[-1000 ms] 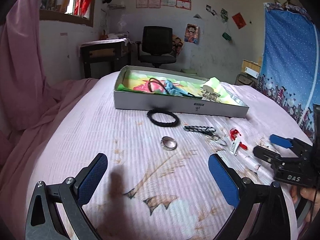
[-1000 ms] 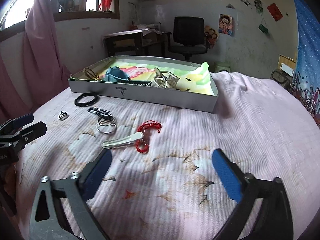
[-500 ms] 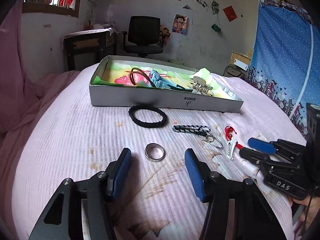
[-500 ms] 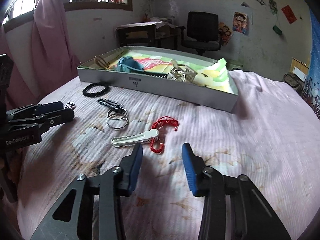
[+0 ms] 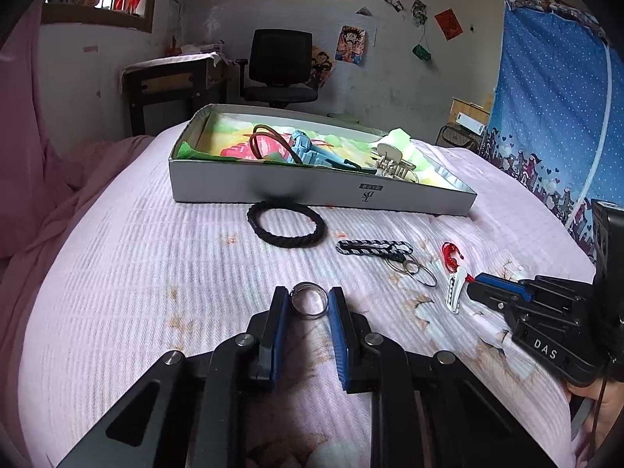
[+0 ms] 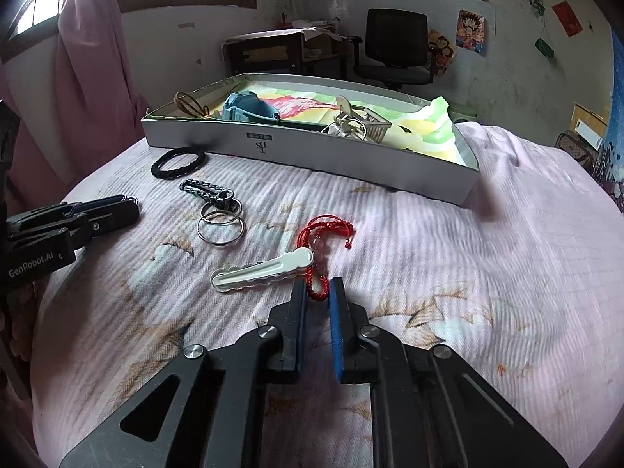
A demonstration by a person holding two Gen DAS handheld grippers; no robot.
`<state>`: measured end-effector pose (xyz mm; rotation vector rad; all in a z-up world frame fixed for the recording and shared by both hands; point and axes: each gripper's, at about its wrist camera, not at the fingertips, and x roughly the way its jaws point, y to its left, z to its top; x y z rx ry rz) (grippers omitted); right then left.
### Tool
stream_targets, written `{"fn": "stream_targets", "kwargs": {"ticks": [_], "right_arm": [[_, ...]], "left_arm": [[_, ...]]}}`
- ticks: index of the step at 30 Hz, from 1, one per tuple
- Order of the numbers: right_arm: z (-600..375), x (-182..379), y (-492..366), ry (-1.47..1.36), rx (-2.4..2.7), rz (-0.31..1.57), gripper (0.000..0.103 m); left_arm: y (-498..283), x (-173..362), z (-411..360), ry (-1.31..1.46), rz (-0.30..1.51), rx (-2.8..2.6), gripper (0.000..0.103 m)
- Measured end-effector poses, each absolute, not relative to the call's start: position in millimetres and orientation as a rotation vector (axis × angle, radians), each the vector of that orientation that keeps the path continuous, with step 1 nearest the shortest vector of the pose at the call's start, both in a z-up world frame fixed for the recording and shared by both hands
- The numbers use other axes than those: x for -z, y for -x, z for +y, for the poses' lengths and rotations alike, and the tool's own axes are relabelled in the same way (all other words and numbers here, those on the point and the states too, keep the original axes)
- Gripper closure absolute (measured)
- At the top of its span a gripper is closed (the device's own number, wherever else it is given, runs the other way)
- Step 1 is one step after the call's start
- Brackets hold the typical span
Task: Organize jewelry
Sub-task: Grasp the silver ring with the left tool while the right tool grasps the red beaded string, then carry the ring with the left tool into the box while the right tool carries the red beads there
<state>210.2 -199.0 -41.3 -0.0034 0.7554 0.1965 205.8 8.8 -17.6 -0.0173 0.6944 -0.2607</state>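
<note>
pink ribbed bedspread (image 5: pixel 156 273) covers the bed; a shallow white cardboard box (image 5: pixel 312 191) lies at its far side, with a black office chair (image 5: pixel 280 66) beyond. left gripper (image 5: pixel 309 299) angles down, jaws closing, pads touching a silver metal ring (image 5: pixel 308 304). right gripper (image 6: pixel 318 290), narrow and closing, flanks the red beaded cord bracelet (image 6: pixel 318 241) beside a white hair clip (image 6: pixel 265 269).

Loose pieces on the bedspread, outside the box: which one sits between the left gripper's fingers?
The silver ring. It alone lies between the closing blue fingers of the left gripper; the black braided bracelet and keyring strap lie farther off.
</note>
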Motion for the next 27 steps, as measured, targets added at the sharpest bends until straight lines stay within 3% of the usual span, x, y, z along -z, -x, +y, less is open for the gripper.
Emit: {"fn": "stream_targets", "kwargs": {"ticks": [27], "right_arm": [[-208.0,8.8,-194.0,-0.012,-0.118,0.531,0.097]], "left_arm": [[-192.7,-14.5,6.6,0.055,0.564,0.322,0.083]]}}
